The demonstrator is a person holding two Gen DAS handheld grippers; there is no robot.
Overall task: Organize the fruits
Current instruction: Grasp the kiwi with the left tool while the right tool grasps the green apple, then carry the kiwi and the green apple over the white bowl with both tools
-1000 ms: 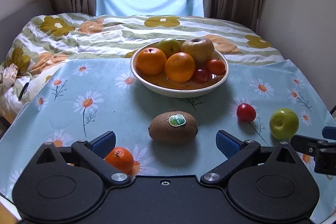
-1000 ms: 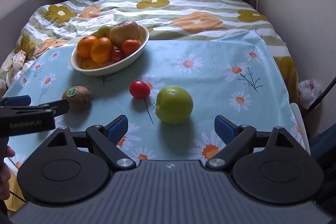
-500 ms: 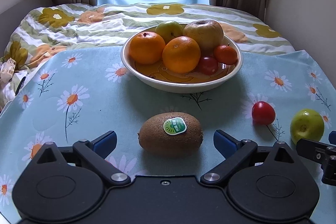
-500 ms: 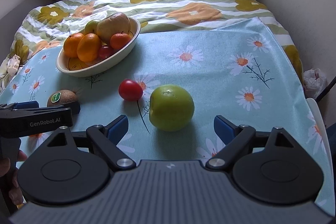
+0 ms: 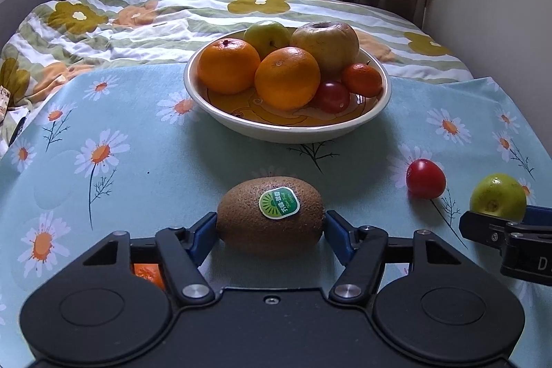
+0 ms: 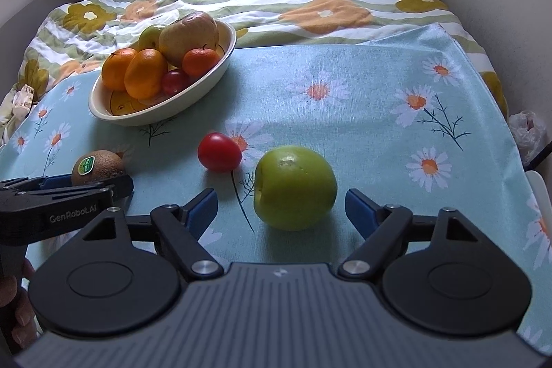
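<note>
A brown kiwi (image 5: 270, 216) with a green sticker lies on the daisy tablecloth, and my left gripper (image 5: 270, 235) is shut on it, a blue pad at each end. The kiwi also shows in the right wrist view (image 6: 97, 167). My right gripper (image 6: 281, 214) is open around a green apple (image 6: 295, 187), its pads apart from the fruit. A red tomato (image 6: 219, 151) lies just left of the apple. A cream bowl (image 5: 372, 118) further back holds oranges, apples, a mandarin and a small red fruit.
A small orange fruit (image 5: 148, 275) lies under the left gripper's body. The table (image 6: 379, 112) stands against a bed with a flowered quilt (image 5: 138, 23). A wall is close on the right, and a white bag (image 6: 528, 130) hangs past the table's right edge.
My left gripper has moved forward and closed its pads on the kiwi. My right gripper has moved closer to the green apple and stays open.
</note>
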